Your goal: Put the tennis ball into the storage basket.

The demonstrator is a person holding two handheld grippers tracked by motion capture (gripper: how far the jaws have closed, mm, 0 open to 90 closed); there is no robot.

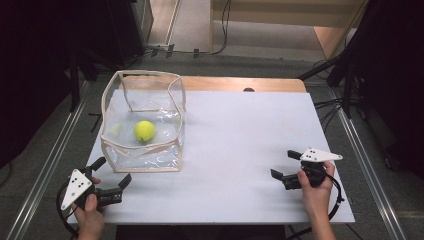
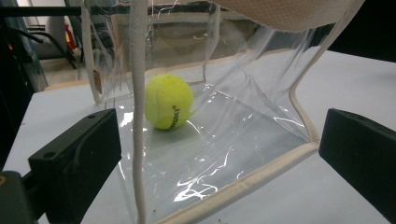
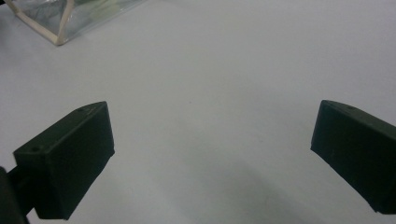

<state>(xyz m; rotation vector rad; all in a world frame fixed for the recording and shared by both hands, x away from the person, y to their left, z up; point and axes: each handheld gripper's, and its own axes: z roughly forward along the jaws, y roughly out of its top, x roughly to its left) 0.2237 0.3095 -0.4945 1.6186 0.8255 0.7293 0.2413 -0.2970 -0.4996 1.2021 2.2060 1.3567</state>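
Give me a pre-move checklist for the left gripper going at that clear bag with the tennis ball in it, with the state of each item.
1. Left gripper open: ok, jaws wide apart in the left gripper view.
2. Left gripper lined up with the clear bag: ok, its near corner sits between the jaws.
3. Jaws touching the bag: cannot tell; they look just short of it.
4. Tennis ball inside the bag, resting on its bottom: ok.
5. Bag top open: ok, the rim stands up and gapes in the high view.
6. Right gripper out of the way: ok, open over bare white table, well apart from the bag.
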